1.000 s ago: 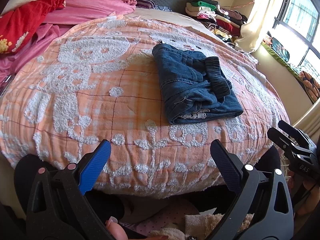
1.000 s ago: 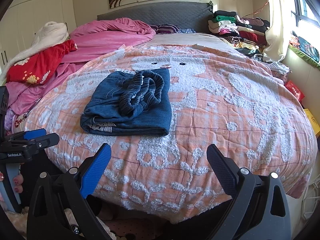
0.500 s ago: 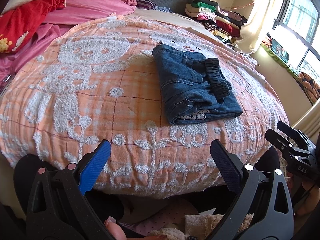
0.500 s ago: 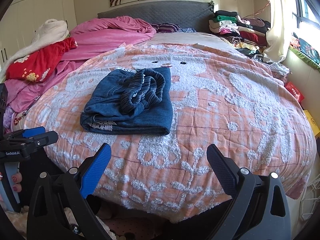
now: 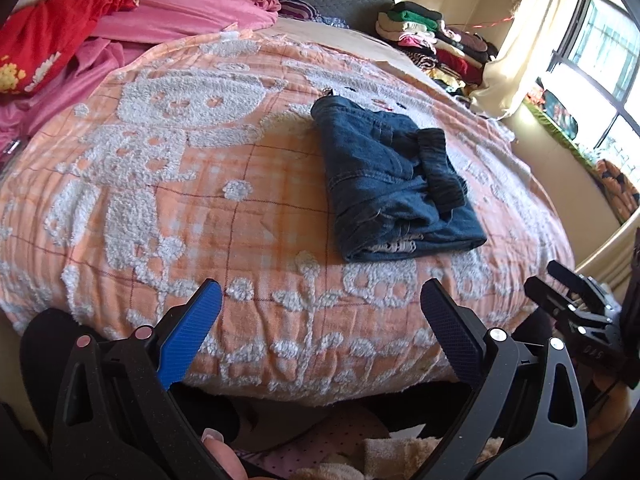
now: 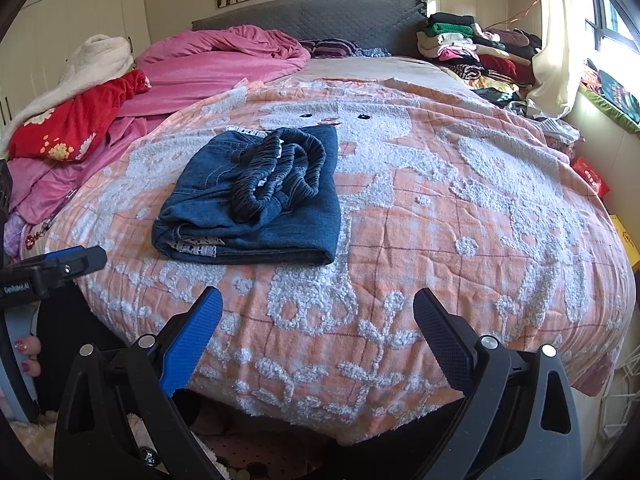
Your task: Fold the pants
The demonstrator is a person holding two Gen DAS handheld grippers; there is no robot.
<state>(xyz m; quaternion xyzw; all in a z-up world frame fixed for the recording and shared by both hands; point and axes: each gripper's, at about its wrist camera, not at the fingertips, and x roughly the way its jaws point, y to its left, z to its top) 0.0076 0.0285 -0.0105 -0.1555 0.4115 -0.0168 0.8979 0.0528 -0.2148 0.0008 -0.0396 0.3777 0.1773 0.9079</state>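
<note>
Dark blue denim pants (image 5: 384, 176) lie folded into a compact rectangle on the orange-and-white blanket (image 5: 180, 184), with the gathered elastic waistband on top. They also show in the right wrist view (image 6: 256, 196). My left gripper (image 5: 320, 308) is open and empty, held back at the bed's near edge, well short of the pants. My right gripper (image 6: 318, 316) is open and empty too, at the near edge right of the pants. The right gripper shows in the left wrist view (image 5: 576, 300), and the left gripper in the right wrist view (image 6: 56, 264).
A pink quilt (image 6: 224, 60) and red clothing (image 6: 76, 124) are heaped at the bed's far left. A stack of folded clothes (image 6: 472, 48) sits at the far right by a cream curtain (image 6: 556, 40). A grey headboard (image 6: 320, 16) stands behind.
Both grippers have drifted slightly; the pants sit a little further away in the views. The pants have not moved and both grippers stay open.
</note>
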